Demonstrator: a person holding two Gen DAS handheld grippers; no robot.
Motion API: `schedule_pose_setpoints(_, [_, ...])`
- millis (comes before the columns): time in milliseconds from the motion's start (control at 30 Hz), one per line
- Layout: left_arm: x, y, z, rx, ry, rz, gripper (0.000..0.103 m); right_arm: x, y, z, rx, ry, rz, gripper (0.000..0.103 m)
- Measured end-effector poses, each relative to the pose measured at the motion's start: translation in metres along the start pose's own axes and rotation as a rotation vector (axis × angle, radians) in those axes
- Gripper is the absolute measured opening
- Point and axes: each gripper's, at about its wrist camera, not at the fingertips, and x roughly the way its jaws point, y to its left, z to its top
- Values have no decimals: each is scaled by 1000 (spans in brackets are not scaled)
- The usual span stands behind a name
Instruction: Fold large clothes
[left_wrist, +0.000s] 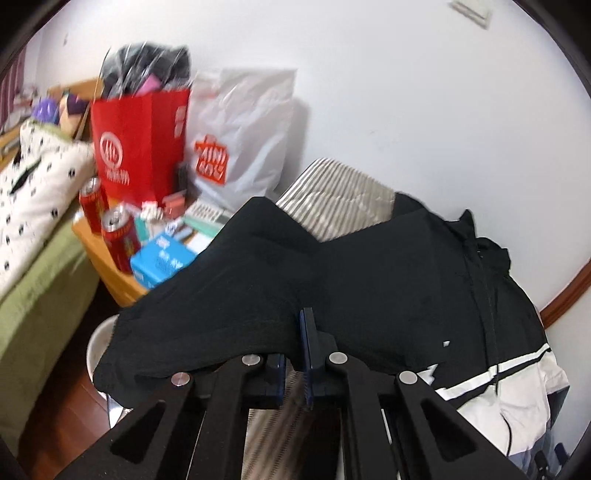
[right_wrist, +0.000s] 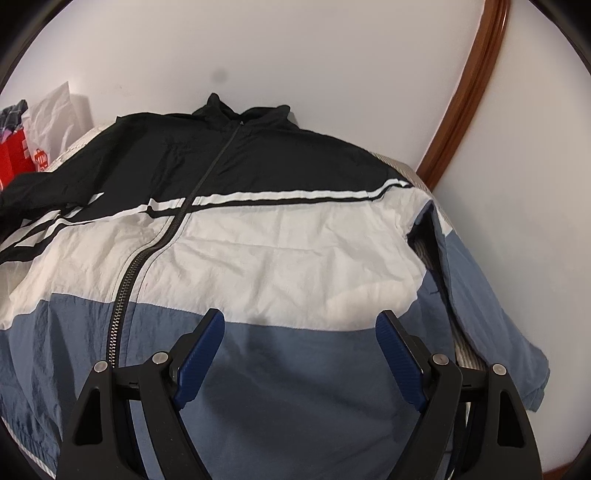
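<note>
Two grippers work one jacket (right_wrist: 280, 258), which lies front-up with its zip closed on a striped surface (left_wrist: 332, 199) that shows at its edges. In the right wrist view it fills the middle of the frame: black shoulders and collar toward the top, a white band across the centre, blue hem at the bottom.

The left gripper (left_wrist: 297, 360) has its blue pads pinched nearly together on the black fabric of a sleeve (left_wrist: 236, 288), which drapes across the centre of the left wrist view, raised off the surface. The right gripper (right_wrist: 299, 354) hangs over the blue hem panel with its fingers spread wide and nothing between them.

The jacket's long axis runs from the bottom of the right wrist frame up to the collar (right_wrist: 243, 110), with the zipper (right_wrist: 159, 240) slanting along it. The held sleeve comes in from the left edge of that frame, so the left gripper is clearly the nearer one; folding the sleeve probably means carrying it rightward across the zipper line. The other sleeve (right_wrist: 491, 302) lies at the right edge, nearer the open gripper.

Cans (left_wrist: 118, 236) and a red bag (left_wrist: 140, 144) crowd the upper left of the left wrist view.
</note>
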Motion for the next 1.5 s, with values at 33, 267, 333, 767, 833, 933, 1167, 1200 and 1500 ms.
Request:
schedule_pose_setpoints(33, [-5, -7, 3, 14, -11, 1, 7, -1, -3, 0, 1, -7, 5, 83])
schedule_pose_setpoints(267, [-29, -81, 15, 139, -74, -32, 7, 0, -28, 6, 4, -48, 16, 83])
schedule_pose_setpoints(333, [-31, -112, 16, 182, -77, -69, 7, 1, -36, 7, 5, -55, 15, 83])
schedule_pose_setpoints(767, [-3, -277, -22, 416, -8, -207, 7, 16, -85, 2, 40, -61, -19, 83])
schedule_pose_setpoints(833, [4, -298, -34, 454, 19, -223, 7, 20, -91, 1, 48, -57, -21, 83])
schedule_pose_setpoints(933, [13, -319, -50, 495, 58, -229, 7, 26, -98, -1, 55, -54, -26, 83])
schedule_pose_setpoints(1167, [35, -337, -73, 530, 142, -234, 22, 34, -106, -5, 58, -41, -28, 83])
schedule_pose_setpoints(1200, [35, -337, -75, 530, 151, -239, 37, 34, -105, -5, 55, -40, -27, 83])
schedule_pose_setpoints(1500, [-11, -327, -90, 596, 140, -328, 86, 6, -90, 5, 26, -77, -11, 83])
